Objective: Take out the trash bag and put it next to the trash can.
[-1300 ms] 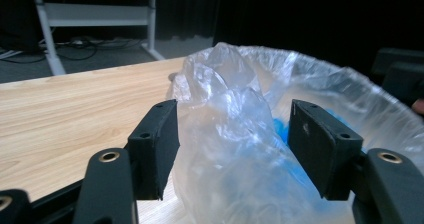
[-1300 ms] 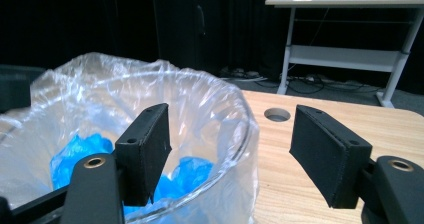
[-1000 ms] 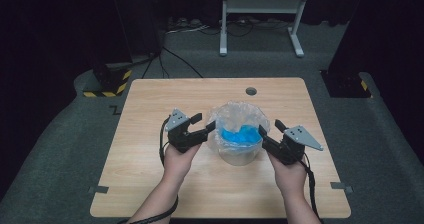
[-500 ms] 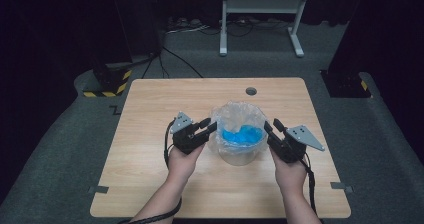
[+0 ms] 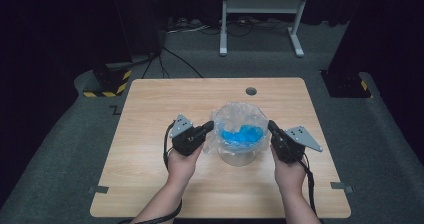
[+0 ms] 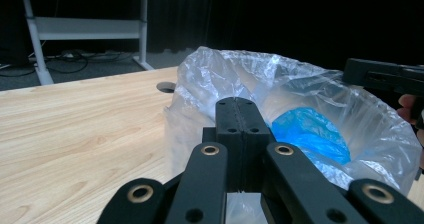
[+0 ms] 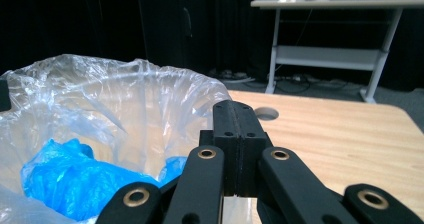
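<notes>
A clear plastic bag [image 5: 239,115] lines a round see-through container [image 5: 239,156] at the middle of the wooden table [image 5: 150,109]. Crumpled blue material [image 5: 240,135] lies inside it. My left gripper [image 5: 209,127] touches the bag's left side, jaws pressed together on the loose film. In the left gripper view its tips [image 6: 241,104] sit against the bag [image 6: 200,84], with the blue material [image 6: 310,134] beyond. My right gripper [image 5: 271,125] meets the bag's right rim, also shut on film. Its tips [image 7: 235,106] stand beside the bag [image 7: 125,99] and blue material [image 7: 70,179].
A round cable hole [image 5: 251,91] sits in the table behind the bag. On the floor beyond stand a white metal frame [image 5: 260,6], loose cables [image 5: 190,26] and a yellow-and-black striped block [image 5: 107,89]. Bare tabletop lies to the left, right and front.
Both grippers have edged a little to the right at the bag's sides. The bag's mouth looks slightly narrower than a second ago.
</notes>
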Action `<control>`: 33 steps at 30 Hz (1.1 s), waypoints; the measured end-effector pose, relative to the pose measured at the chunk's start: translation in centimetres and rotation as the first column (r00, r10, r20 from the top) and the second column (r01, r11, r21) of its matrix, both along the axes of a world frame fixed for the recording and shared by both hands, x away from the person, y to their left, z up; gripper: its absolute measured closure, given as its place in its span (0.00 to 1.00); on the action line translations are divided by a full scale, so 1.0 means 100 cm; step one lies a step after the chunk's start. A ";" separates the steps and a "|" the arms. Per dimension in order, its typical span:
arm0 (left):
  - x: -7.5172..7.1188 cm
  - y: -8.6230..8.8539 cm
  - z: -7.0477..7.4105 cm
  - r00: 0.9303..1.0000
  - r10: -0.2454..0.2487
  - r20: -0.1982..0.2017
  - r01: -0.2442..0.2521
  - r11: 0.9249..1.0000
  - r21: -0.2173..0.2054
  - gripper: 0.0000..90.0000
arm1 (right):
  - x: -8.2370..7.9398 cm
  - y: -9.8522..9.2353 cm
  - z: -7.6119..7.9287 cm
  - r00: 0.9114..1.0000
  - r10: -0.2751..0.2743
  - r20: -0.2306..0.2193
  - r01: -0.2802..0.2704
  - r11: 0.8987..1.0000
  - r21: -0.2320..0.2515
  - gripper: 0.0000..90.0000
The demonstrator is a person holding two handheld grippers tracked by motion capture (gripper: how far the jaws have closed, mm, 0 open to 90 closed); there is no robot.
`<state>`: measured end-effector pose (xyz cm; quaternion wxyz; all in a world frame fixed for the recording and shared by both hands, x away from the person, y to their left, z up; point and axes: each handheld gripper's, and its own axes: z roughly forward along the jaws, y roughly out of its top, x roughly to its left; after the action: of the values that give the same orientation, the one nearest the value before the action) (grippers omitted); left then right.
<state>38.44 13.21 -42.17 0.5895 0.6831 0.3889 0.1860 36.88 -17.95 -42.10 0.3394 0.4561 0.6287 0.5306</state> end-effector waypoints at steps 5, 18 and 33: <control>-0.005 0.006 0.006 1.000 0.014 0.020 -0.014 1.000 -0.013 1.00 | -0.004 0.000 0.005 1.000 0.004 0.030 -0.004 1.000 0.020 1.00; -0.024 0.004 0.027 0.997 -0.029 0.073 0.032 0.998 -0.053 0.99 | -0.021 0.004 0.026 0.992 0.048 0.118 -0.064 0.989 0.134 1.00; -0.022 0.004 0.018 0.998 -0.029 0.058 0.031 0.999 -0.019 0.98 | -0.046 0.047 0.027 0.972 0.147 0.186 -0.169 0.979 0.112 0.99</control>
<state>36.23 13.56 -40.37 0.6100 0.6773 0.3632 0.1928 32.25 -13.24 -39.39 0.3207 0.3763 0.5956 0.6331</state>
